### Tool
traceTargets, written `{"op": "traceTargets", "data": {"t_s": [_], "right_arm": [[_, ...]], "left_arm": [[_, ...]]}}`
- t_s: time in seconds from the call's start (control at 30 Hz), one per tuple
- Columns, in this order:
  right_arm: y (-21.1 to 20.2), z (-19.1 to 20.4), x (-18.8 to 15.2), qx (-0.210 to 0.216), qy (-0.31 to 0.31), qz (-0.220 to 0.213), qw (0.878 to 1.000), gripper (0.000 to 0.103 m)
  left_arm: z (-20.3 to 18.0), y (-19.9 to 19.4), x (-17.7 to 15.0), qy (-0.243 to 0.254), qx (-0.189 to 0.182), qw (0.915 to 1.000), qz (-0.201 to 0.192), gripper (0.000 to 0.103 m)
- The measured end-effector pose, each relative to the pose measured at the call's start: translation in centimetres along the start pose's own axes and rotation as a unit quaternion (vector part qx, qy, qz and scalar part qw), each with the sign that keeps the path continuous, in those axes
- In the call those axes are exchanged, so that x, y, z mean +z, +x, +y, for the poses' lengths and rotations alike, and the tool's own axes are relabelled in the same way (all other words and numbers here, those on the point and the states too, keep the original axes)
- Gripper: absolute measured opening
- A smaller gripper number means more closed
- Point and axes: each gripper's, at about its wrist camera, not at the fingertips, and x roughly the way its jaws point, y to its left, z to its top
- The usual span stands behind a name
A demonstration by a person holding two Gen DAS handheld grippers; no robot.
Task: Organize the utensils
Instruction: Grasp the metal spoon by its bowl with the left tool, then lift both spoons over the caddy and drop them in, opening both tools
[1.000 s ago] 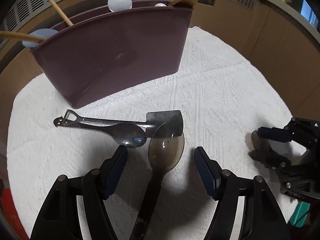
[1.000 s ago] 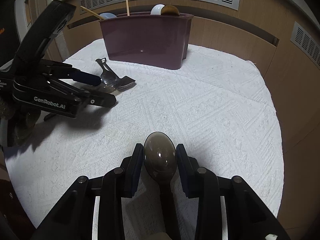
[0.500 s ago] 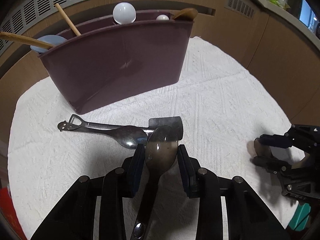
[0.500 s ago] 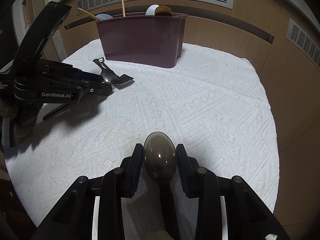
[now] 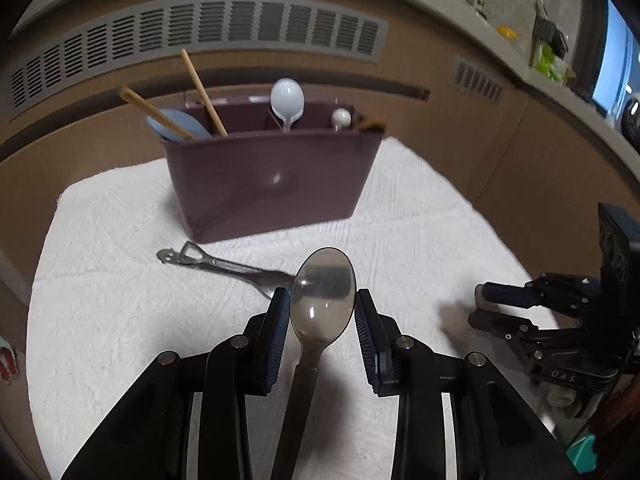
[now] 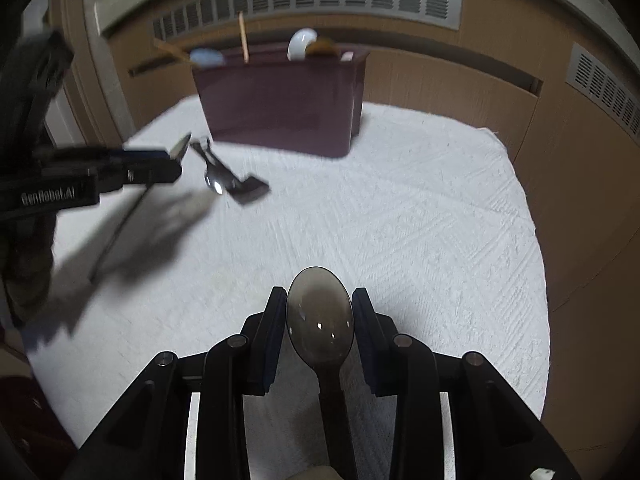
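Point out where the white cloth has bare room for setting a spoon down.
Bare cloth spreads right of the maroon caddy, out to the wooden panels. Crowded: in front of the caddy's left end, where the metal utensils lie.

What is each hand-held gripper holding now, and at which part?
The left hand-held gripper and the right hand-held gripper each hold a smoky translucent spoon, clamped by the sides of its bowl.

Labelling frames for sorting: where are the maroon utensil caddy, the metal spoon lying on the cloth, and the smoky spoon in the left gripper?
maroon utensil caddy (image 5: pixel 272 184), left wrist view, front wall.
metal spoon (image 5: pixel 240 269), left wrist view, handle.
smoky spoon (image 5: pixel 323 296), left wrist view, bowl.
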Motion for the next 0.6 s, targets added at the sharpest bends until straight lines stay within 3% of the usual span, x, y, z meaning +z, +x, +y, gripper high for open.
{"op": "traceTargets", "data": {"t_s": [0.2,0.3,0.47,0.6], "right_arm": [[-2.0,-0.2,2.7,0.022,0.031,-0.047,0.998,0.031],[-4.5,0.3,5.5,0.025,0.034,-0.106,0.993,0.03],[-11.4,1.1,14.7,0.038,0.019,-0.24,0.97,0.03],[-13.5,1.8,20.8,0.032,0.008,-0.294,0.955,0.03]], "left_arm": [[0.6,-4.1,2.2,-0.019,-0.019,0.9976,-0.064,0.034],[1.0,-6.4,5.0,-0.031,-0.033,0.9942,-0.098,0.034],[1.3,-12.8,12.9,-0.038,-0.051,0.9742,-0.217,0.034],[2.1,-14.1,17.9,-0.04,-0.05,0.9616,-0.267,0.034]]}}
